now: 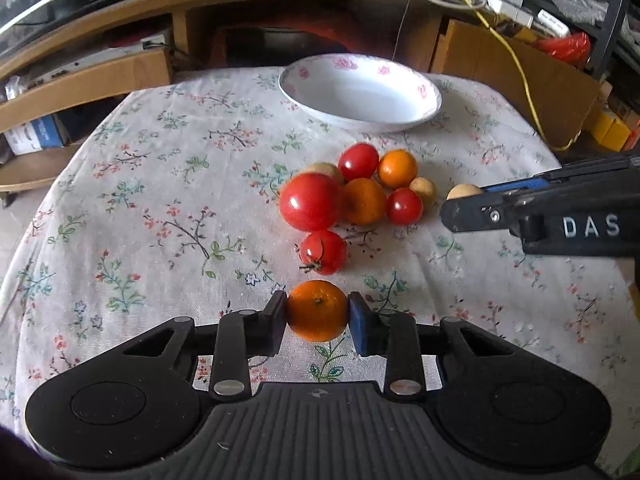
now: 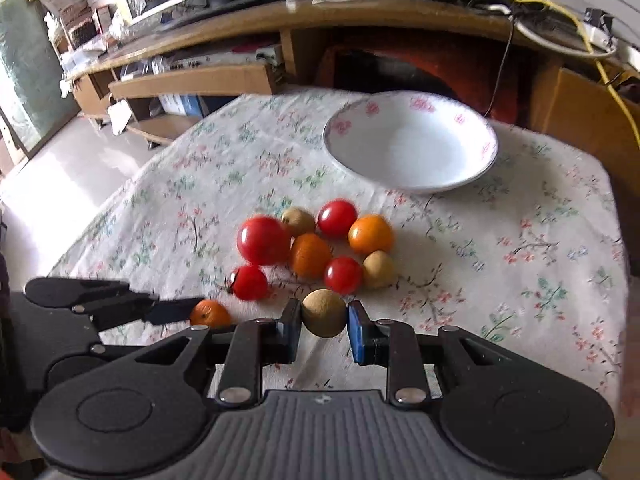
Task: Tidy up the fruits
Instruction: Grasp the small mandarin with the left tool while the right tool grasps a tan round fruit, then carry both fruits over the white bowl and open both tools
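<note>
An orange (image 1: 318,311) sits clamped in my left gripper (image 1: 318,316); my right gripper (image 2: 324,314) grips a tan fruit (image 2: 324,313). The fruit pile (image 1: 356,196) lies at twelve o'clock, the empty bowl (image 1: 434,98) beyond it.

Background clutter all around the table

Floral tablecloth (image 1: 160,184) covers the tabletop; behind it, a wooden desk (image 2: 320,20) with shelves, a yellow cable (image 1: 516,60) trailing over a cardboard box (image 1: 520,80), and a red bag (image 1: 564,46) far right.
</note>
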A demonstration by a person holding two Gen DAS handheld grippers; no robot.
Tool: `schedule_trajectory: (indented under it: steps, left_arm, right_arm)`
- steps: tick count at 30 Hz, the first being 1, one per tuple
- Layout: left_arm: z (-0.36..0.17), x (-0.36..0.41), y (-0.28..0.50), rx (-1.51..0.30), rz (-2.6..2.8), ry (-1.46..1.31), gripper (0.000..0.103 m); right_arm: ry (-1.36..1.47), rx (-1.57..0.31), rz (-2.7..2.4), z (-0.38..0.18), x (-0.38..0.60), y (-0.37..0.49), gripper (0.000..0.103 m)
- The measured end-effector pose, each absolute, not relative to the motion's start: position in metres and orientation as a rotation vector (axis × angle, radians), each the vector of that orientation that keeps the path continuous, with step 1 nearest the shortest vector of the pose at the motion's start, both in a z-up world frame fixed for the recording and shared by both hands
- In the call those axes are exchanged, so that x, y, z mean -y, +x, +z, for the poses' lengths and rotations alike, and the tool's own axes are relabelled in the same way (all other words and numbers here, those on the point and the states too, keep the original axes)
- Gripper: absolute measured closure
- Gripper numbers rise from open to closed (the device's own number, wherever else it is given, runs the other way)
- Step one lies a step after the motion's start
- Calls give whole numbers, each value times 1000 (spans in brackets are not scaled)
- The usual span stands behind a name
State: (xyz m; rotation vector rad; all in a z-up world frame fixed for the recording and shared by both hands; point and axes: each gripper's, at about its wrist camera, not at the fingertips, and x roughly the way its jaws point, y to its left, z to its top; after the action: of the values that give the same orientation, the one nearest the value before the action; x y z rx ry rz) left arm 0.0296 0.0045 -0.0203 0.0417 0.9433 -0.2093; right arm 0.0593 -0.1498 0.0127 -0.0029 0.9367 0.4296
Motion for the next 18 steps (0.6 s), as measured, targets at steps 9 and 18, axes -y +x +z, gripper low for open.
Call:
schedule_trajectory:
  steps: [9,18]
  left_arm:
    - [0,2,66,-877,-275,-7,63]
    - [12,17,136,-823,-288,-30,63]
  right_arm:
    - [35,-912,406,22,160,80,78]
    - [55,-903,363,19,172,134,78]
